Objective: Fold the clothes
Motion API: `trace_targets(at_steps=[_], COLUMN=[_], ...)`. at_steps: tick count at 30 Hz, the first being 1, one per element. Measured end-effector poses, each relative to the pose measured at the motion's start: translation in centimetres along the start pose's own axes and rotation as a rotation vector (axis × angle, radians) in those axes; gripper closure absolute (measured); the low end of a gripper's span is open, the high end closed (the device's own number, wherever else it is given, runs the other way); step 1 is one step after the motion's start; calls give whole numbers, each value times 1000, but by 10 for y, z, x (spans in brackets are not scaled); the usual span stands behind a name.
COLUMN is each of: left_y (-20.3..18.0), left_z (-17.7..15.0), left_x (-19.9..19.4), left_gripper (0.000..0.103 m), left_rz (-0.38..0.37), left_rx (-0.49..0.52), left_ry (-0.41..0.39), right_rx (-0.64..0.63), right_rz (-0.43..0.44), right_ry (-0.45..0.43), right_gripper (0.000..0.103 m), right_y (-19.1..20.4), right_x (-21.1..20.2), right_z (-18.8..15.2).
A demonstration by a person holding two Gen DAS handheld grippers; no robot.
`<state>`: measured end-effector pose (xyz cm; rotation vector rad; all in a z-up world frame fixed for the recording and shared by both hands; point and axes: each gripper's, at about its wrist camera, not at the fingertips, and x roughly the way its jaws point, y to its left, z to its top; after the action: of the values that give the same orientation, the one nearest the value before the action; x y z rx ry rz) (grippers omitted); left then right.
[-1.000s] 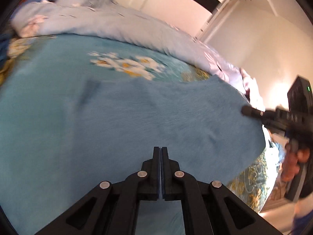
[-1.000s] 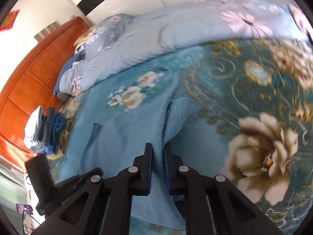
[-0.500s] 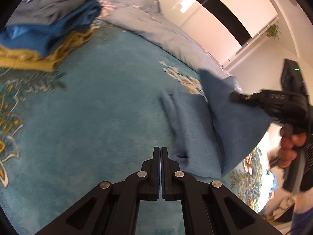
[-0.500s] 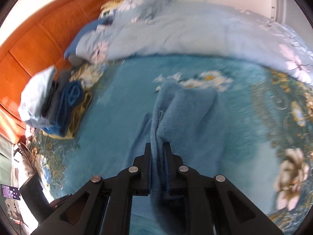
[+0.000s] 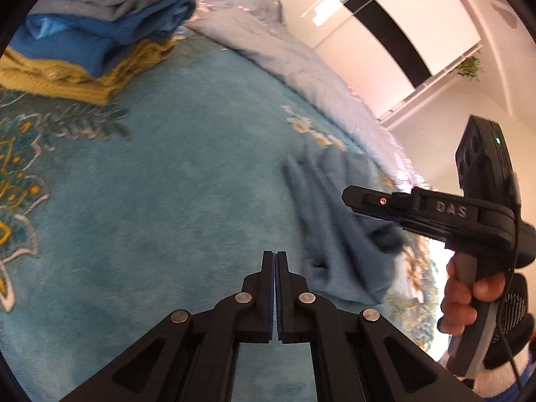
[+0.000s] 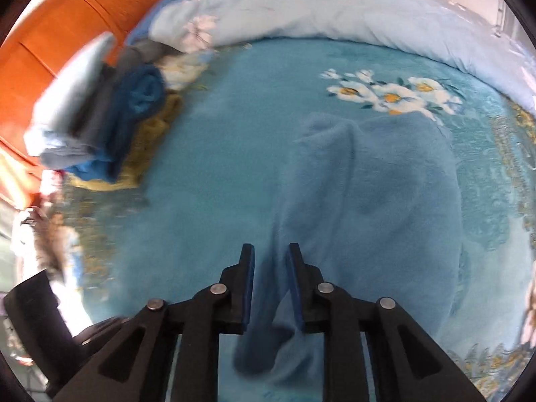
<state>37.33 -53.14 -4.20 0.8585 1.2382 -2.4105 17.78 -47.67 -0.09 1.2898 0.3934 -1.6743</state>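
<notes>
The blue fleece garment (image 6: 368,201) lies bunched on the teal bedspread (image 6: 207,181), just below the white flower print (image 6: 385,92) from my right wrist view. Its near end hangs between the fingers of my right tool (image 6: 270,284), and the lowest part is blurred, so I cannot tell where that edge ends. The left side of this view is smeared too; the stack of folded clothes (image 6: 110,124) by the orange headboard (image 6: 57,33) is only roughly readable.

Half a second ago my right tool was clenched on the fleece; now its jaws stand apart, the cloth loose between them and touching neither pad that I can see. The garment has sagged lower and wider on the bedspread.

My left tool (image 5: 275,294) is clenched with nothing in it, hovering over bare bedspread, well apart from the garment (image 5: 335,221). From there I see the right tool (image 5: 418,207) held level above the fleece, the right hand (image 5: 465,294) wrapped round its grip.
</notes>
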Motion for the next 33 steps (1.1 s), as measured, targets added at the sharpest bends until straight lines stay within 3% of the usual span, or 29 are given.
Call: trace_targets(at_steps=[5, 7, 11, 14, 17, 20, 23, 28, 31, 33], left_y=[-29, -47, -78, -92, -96, -95, -90, -68, -44, -29], left_z=[12, 19, 30, 30, 27, 20, 20, 17, 5, -4], left_x=[6, 12, 23, 39, 59, 56, 57, 48, 59, 68], left_gripper=[101, 95, 63, 55, 55, 59, 98, 99, 99, 99], left_rz=[-114, -143, -202, -177, -128, -154, -137, -104, -43, -48], left_rx=[39, 98, 199, 248, 253, 221, 197, 161, 114, 53], left_ry=[-20, -27, -23, 25, 78, 74, 75, 11, 54, 77], right_rx=[90, 136, 222, 275, 306, 325, 342, 342, 337, 348], right_rz=[24, 2, -15, -22, -21, -13, -2, 10, 14, 23], right_ry=[-95, -117, -121, -124, -119, -109, -103, -114, -114, -105], right_gripper=[80, 80, 80, 80, 80, 80, 80, 80, 80, 80], right_y=[-36, -57, -90, -110, -125, -136, -141, -144, -146, -150], right_x=[-38, -50, -63, -67, -68, -67, -65, -66, -62, -56], right_z=[-20, -34, -61, -75, -86, -95, -102, -106, -109, -112])
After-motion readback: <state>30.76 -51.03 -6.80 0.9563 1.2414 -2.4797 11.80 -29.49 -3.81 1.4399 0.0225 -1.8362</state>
